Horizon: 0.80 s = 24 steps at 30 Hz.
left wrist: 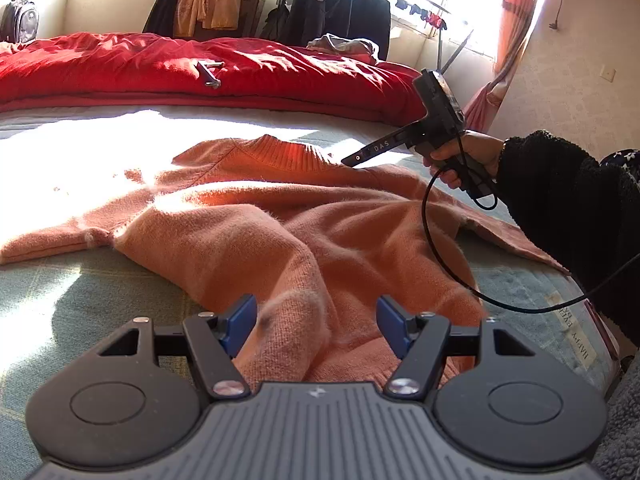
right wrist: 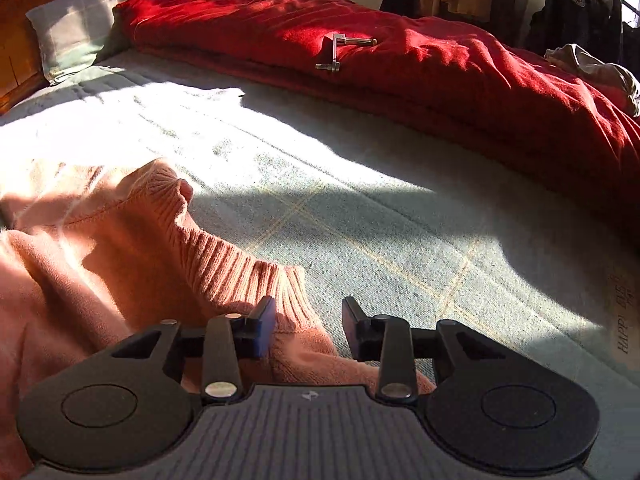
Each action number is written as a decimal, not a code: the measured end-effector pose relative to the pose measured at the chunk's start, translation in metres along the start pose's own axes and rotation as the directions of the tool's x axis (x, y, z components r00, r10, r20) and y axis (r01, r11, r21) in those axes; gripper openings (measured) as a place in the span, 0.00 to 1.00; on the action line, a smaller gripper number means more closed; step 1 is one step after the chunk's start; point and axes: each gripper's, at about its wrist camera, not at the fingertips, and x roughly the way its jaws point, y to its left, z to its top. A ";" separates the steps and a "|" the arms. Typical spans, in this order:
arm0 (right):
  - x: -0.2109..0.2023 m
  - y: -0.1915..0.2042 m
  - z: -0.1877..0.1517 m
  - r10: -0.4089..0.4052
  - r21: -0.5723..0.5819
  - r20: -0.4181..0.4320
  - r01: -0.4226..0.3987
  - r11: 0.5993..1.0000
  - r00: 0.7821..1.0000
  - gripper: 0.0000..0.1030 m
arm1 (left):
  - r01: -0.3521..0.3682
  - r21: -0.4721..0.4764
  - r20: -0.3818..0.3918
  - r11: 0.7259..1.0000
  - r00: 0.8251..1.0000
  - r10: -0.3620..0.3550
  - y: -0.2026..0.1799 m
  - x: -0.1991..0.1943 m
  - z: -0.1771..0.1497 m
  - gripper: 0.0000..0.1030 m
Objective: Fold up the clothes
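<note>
A salmon-orange knit sweater (left wrist: 280,232) lies spread and rumpled on the bed, ribbed collar (left wrist: 280,152) at the far side. My left gripper (left wrist: 316,320) hovers open over the sweater's near hem, where a raised fold sits between the blue pads without touching them. A hand in a black fleece sleeve (left wrist: 560,200) holds my right gripper (left wrist: 356,158), whose tip rests at the collar's right end. In the right wrist view this gripper (right wrist: 308,330) stands open over the collar (right wrist: 224,264), and the pads do not press the sweater (right wrist: 100,248).
The pale green bed sheet (right wrist: 400,220) lies bare to the right of the sweater. A red quilt (left wrist: 200,68) with a metal bracket (right wrist: 340,54) on it runs along the far side, with a pillow (right wrist: 80,20) at its end. A black cable (left wrist: 440,260) loops over the sweater. Hung clothes (left wrist: 340,4) stand behind.
</note>
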 end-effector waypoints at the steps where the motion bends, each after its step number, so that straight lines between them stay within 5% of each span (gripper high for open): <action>1: 0.008 -0.002 -0.003 0.014 0.010 -0.022 -0.014 1.000 1.000 0.52 | -0.004 -0.002 -0.001 1.000 1.000 0.004 0.001 -0.001 -0.001 0.64; 8: 0.022 0.009 -0.027 0.008 0.046 0.004 -0.008 0.999 1.000 0.52 | -0.024 -0.011 -0.015 1.000 1.000 0.023 0.003 0.003 -0.004 0.64; 12: 0.018 0.026 -0.027 -0.020 -0.006 0.007 0.020 1.000 1.000 0.29 | -0.017 0.001 -0.018 1.000 1.000 0.017 0.000 0.005 -0.005 0.64; 16: 0.010 0.048 -0.017 -0.132 -0.130 0.034 0.136 0.982 0.991 0.13 | -0.019 0.010 -0.016 1.000 1.000 0.019 -0.001 0.004 -0.007 0.64; 24: 0.004 0.023 0.031 -0.303 -0.112 0.119 0.316 0.942 0.946 0.08 | -0.046 0.001 0.002 0.999 0.999 0.046 0.005 -0.011 -0.010 0.64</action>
